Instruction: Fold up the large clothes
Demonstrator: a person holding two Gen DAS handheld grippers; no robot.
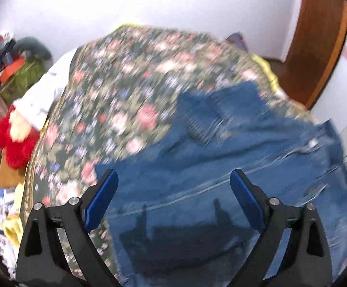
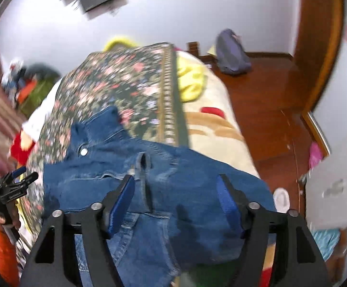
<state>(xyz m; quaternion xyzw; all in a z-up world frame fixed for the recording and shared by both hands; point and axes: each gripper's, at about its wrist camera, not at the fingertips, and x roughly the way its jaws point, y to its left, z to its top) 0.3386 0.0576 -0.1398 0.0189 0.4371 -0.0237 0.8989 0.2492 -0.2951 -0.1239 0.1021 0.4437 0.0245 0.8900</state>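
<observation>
Blue denim jeans, heavy and creased, spread across the near end of a dark floral bedspread on a bed; waistband with its round metal button toward the left in the right wrist view, a belt loop standing up near the middle, a frayed edge low in that frame. Same jeans in the left wrist view, lying flat with a pale seam line running across and the shadow of gripper fingers cast on the cloth.

Left gripper above the denim, black arms with blue pads spread wide, nothing between them — no contact with the fabric. Right gripper also parted, blue pads either side of the belt loop region but not pressing on it; gap somewhat narrower than the left one, cloth lying loose underneath.

Left gripper seen again at the left edge of the right wrist view, held by a hand above an orange sleeve — off to the side of the jeans.

Around the bed: cream blanket with tan and red shapes; crumpled yellow cloth; red plush toy; reddish wooden floor; white wall behind. Both views blurred.
</observation>
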